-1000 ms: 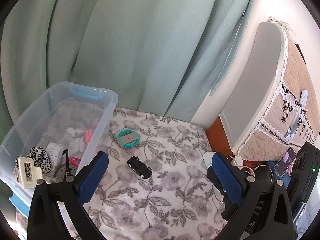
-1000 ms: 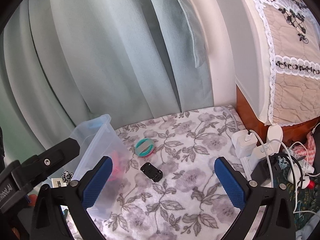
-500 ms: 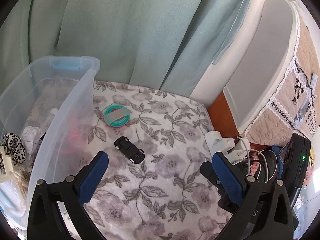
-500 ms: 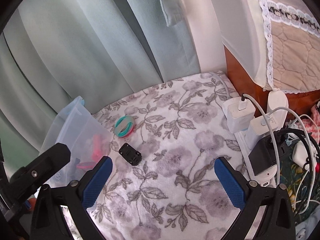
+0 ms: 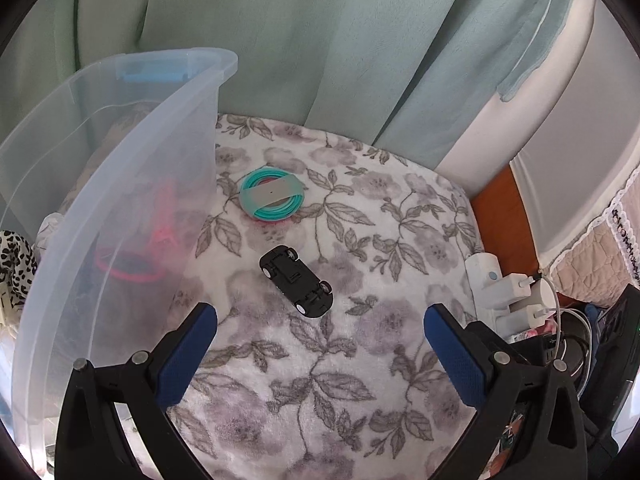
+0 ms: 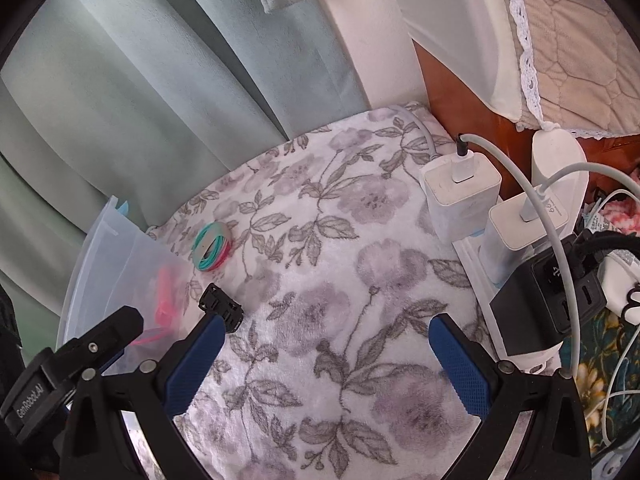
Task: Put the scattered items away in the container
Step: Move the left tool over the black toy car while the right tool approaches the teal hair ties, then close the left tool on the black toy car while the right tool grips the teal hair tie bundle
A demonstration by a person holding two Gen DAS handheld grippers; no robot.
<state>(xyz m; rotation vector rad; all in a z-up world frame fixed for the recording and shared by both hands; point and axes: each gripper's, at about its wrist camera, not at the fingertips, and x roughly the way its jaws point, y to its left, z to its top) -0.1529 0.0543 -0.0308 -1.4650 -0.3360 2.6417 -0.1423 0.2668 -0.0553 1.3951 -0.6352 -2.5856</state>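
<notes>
My left claw (image 5: pixel 320 324) hung wide open over the floral blanket (image 5: pixel 384 360), holding nothing. Ahead of its blue pads (image 5: pixel 188 352) a black toy car (image 5: pixel 295 281) lay upside down on the blanket, wheels up, apart from both fingers. Beyond the car sat a coil of teal and pink bands (image 5: pixel 273 197), just beside the wall of the clear plastic container (image 5: pixel 132 184). The container stood to the left, with pink items and a leopard-print piece (image 5: pixel 12 264) showing through or over its side.

My right claw (image 6: pixel 322 354) was also spread wide and empty. In its view the toy car (image 6: pixel 222 306) sat just past the tip of the left pad (image 6: pixel 192 364); whether they touched I could not tell. White chargers (image 6: pixel 460 192) and a black adapter (image 6: pixel 548 304) crowded a power strip at the blanket's right edge. Green curtains (image 5: pixel 320 40) hung behind.
</notes>
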